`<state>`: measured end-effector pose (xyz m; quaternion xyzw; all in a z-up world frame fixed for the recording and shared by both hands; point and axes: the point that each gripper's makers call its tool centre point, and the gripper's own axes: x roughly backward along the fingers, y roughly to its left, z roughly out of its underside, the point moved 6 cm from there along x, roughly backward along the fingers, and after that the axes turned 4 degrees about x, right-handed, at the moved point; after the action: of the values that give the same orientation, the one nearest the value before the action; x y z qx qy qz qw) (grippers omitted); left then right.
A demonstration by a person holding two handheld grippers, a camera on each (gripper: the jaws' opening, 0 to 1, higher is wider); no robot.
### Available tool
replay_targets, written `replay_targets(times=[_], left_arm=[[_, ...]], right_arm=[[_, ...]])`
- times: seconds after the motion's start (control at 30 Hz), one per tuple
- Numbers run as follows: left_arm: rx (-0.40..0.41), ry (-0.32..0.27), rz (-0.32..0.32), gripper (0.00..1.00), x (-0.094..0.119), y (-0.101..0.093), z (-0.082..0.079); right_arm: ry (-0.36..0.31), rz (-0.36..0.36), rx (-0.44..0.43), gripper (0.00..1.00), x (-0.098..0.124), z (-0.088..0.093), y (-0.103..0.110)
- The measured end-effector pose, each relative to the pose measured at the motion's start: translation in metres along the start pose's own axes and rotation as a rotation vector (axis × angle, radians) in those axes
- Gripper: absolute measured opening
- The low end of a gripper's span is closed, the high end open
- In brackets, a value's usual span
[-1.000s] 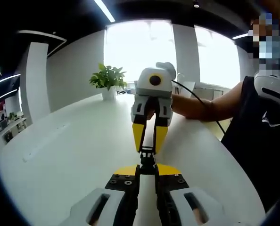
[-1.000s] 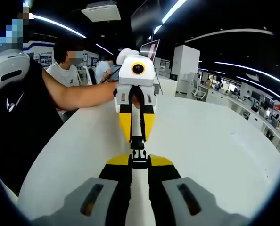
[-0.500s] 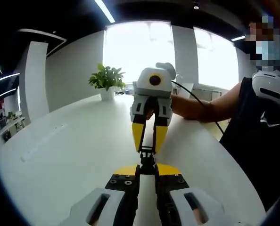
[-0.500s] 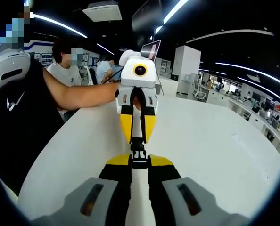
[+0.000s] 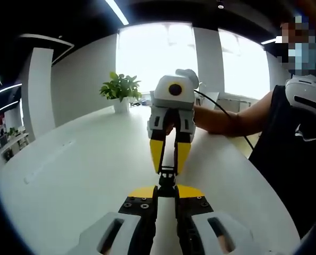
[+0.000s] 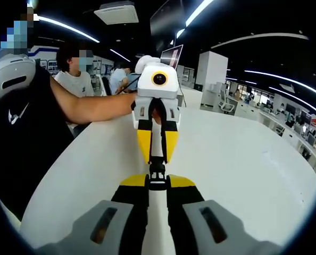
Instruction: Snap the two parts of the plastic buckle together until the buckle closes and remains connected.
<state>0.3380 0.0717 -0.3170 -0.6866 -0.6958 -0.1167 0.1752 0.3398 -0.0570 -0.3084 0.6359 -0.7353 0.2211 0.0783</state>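
Two yellow-tipped grippers meet nose to nose over a white table (image 5: pixel 67 170), a small black plastic buckle (image 5: pixel 166 177) between them.

The left gripper (image 5: pixel 166 192) and the right gripper (image 6: pixel 157 183) each pinch one end of the buckle, held above the tabletop; a leafy green potted plant (image 5: pixel 121 90) stands behind.
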Motion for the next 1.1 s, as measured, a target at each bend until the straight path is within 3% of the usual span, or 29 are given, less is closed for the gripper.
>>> replay_targets(times=[0.37,0.57,1.1], left_arm=[[-0.013,-0.032,-0.008,0.1,0.005,0.003,-0.007],[-0.034,-0.009,-0.016,0.09,-0.001,0.004,-0.008],[-0.034,-0.036,-0.02,0.08,0.004,0.009,-0.014]], right_arm=[[-0.038,0.014,0.026,0.1,0.003,-0.008,-0.001],[-0.027,0.008,0.033,0.1,0.001,-0.007,0.001],[-0.056,0.021,0.028,0.08,0.005,-0.013,-0.002]])
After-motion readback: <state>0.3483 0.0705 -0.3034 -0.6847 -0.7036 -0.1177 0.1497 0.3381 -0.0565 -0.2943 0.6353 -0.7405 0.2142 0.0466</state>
